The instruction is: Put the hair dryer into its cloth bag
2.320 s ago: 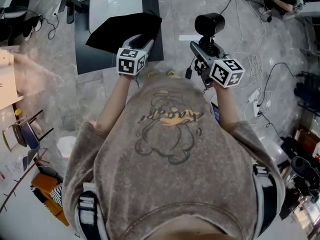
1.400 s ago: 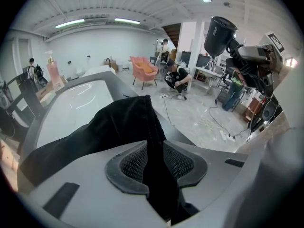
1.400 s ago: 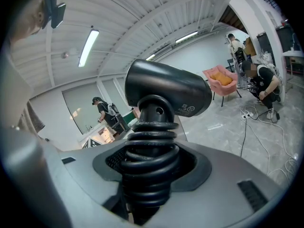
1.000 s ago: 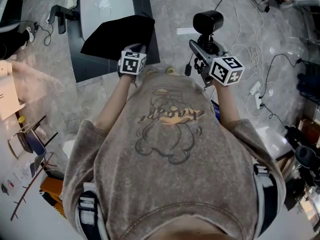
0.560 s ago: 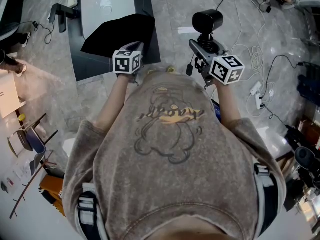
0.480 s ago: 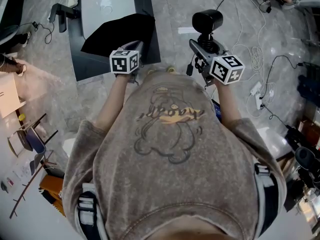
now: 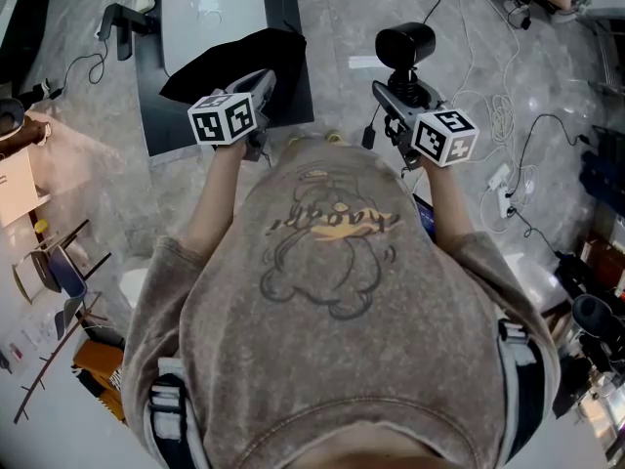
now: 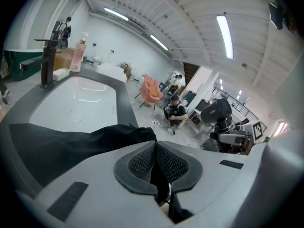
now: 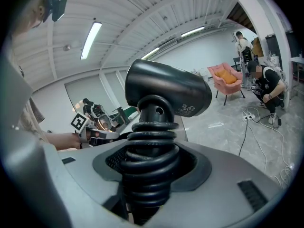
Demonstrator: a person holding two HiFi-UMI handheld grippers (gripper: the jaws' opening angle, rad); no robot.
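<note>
The left tongs are pinching shut on the cloth bag above the table; the right tongs are clamping the hair dryer by its cord-wrapped handle.

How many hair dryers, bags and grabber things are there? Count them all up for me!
hair dryer: 1
black cloth bag: 1
hand-held grippers: 2 (left hand-held gripper, right hand-held gripper)
Total: 4
</note>
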